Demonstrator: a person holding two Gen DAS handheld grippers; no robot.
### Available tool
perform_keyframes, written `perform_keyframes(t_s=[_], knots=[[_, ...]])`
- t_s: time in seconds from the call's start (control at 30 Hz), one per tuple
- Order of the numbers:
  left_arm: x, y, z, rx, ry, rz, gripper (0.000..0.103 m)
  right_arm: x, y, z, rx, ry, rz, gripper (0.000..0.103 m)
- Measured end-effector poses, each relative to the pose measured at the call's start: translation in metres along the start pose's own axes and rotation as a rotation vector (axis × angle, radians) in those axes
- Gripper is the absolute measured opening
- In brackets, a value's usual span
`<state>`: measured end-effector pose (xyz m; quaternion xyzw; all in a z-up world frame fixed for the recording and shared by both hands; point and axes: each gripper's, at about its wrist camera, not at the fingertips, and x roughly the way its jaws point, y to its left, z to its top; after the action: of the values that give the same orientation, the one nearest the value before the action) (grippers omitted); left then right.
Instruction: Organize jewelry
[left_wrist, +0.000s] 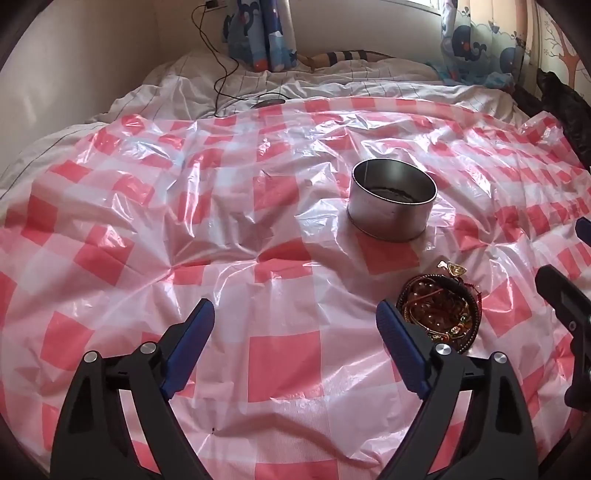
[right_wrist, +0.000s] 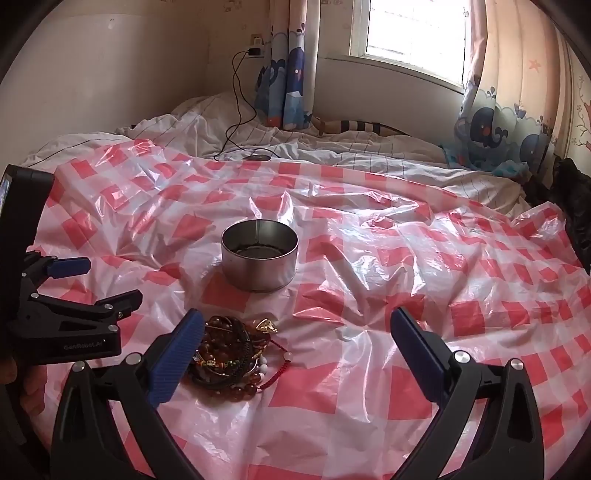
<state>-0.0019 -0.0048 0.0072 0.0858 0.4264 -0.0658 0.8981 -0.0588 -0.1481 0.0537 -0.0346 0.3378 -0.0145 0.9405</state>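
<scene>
A pile of jewelry (right_wrist: 231, 354) lay on the red-and-white checked plastic sheet (right_wrist: 369, 258) spread over the bed (right_wrist: 332, 147) — amber-coloured beads, dark cords, a red string with white beads and a gold-coloured piece at its far edge, all tangled so that single items were hard to tell apart. In the right wrist view the pile sat at about 7 o'clock from the picture's centre, just beside the left blue pad, which covered its near-left edge. In the left wrist view the same pile sat at about 4 o'clock, partly hidden behind the right pad.

The round metal tin (right_wrist: 259, 260) stood upright on the sheet, lidless, at 12 o'clock from the pile and apart from it; something dark lay at its bottom, too shadowed to make out.

The right hand-held gripper (right_wrist: 291, 339) stood spread wide, with only bare sheet between its pads. The left hand-held gripper (left_wrist: 295, 332) was likewise spread wide and held nothing. Its body was cut off at the left edge of the right wrist view — a hand (right_wrist: 22, 384) showed dimly behind it.
</scene>
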Motion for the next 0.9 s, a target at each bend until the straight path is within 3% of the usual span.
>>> perform_keyframes(t_s=[0.2, 0.9], knots=[[0.0035, 0.004, 0.0014, 0.019, -0.019, 0.032, 0.095, -0.001, -0.0086, -0.0036, 0.007, -0.004, 0.008, 0.097], [0.0069, 0.003, 0.0, 0.011, -0.011, 0.026, 0.095, 0.0028, -0.01, -0.0065, 0.004, 0.016, 0.014, 0.097]])
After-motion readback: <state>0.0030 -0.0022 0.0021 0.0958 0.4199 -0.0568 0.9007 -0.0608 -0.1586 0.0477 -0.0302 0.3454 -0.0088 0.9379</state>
